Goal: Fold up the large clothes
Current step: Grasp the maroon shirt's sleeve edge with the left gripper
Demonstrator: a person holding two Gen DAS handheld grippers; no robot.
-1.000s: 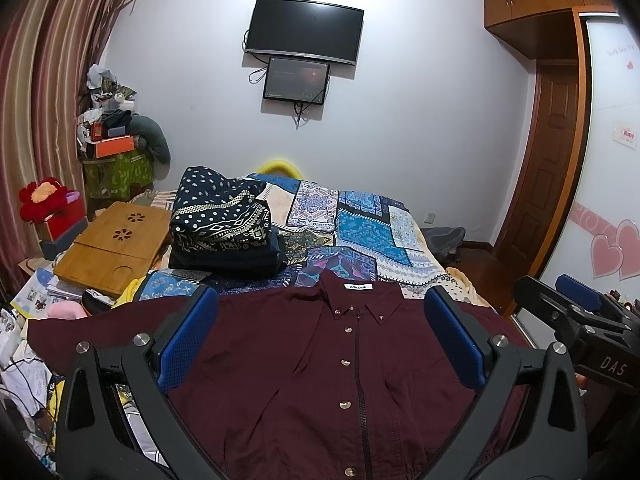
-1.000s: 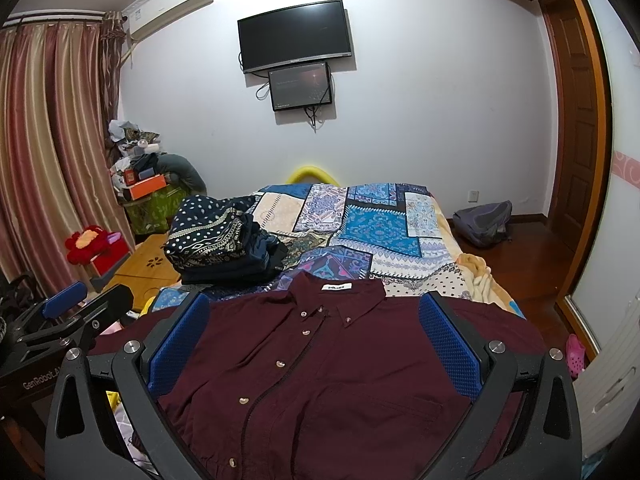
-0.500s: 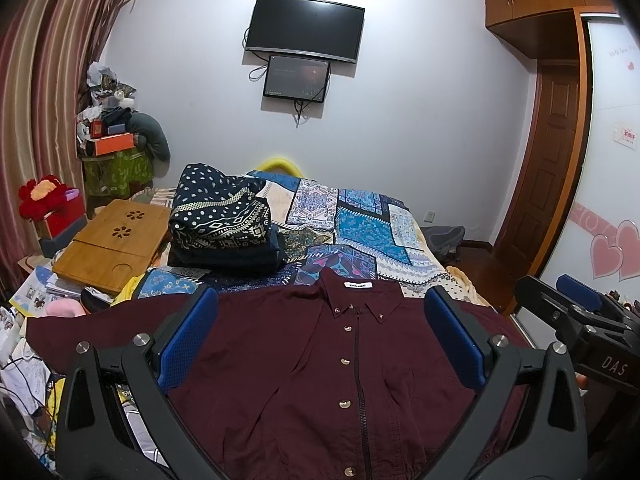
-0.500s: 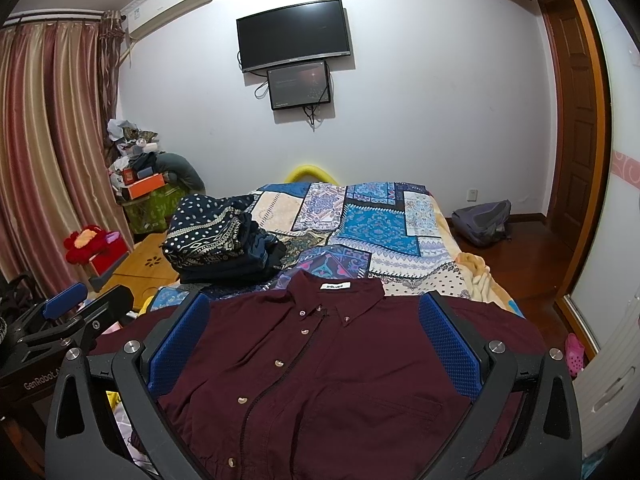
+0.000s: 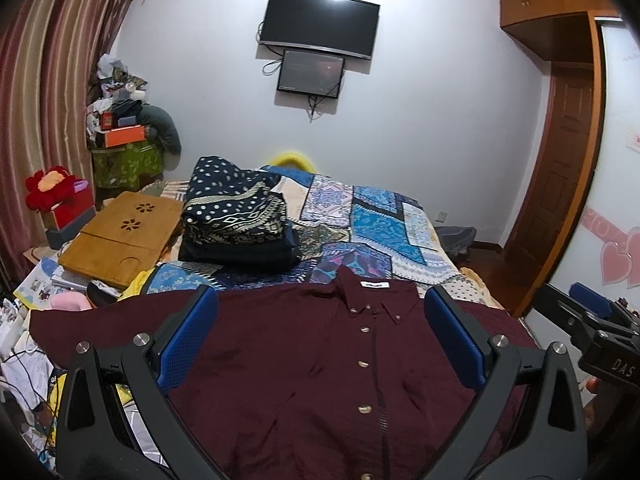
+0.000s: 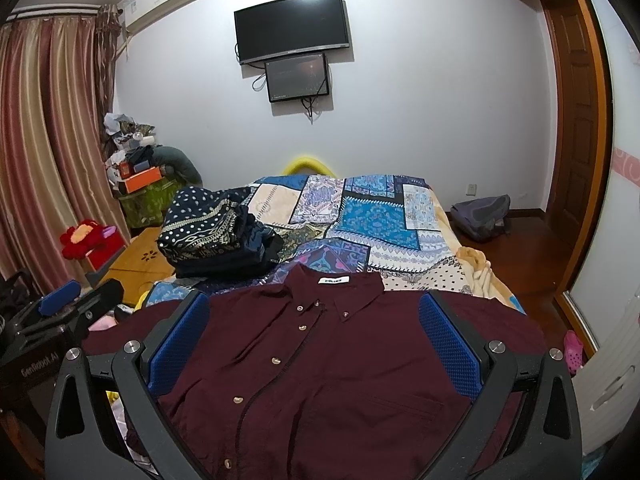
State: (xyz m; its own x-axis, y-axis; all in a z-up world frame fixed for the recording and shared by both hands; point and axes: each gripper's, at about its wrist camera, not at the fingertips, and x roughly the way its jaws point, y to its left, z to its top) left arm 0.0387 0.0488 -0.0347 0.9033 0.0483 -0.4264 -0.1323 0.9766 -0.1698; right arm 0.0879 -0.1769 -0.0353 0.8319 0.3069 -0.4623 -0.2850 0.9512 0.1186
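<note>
A maroon button-up shirt lies flat and face up on the near end of the bed, collar pointing away, sleeves spread left and right. My left gripper hovers open above its chest, blue pads wide apart, holding nothing. In the right wrist view the same shirt fills the foreground under my right gripper, which is also open and empty. The right gripper's body shows at the right edge of the left view; the left gripper's body shows at the left edge of the right view.
A pile of folded dark patterned clothes sits on the patchwork bedspread beyond the shirt. A wooden lap desk, papers and clutter crowd the left side. A backpack lies on the floor by the door at right.
Both views have shifted very slightly; the shirt lies as before and both grippers stay open.
</note>
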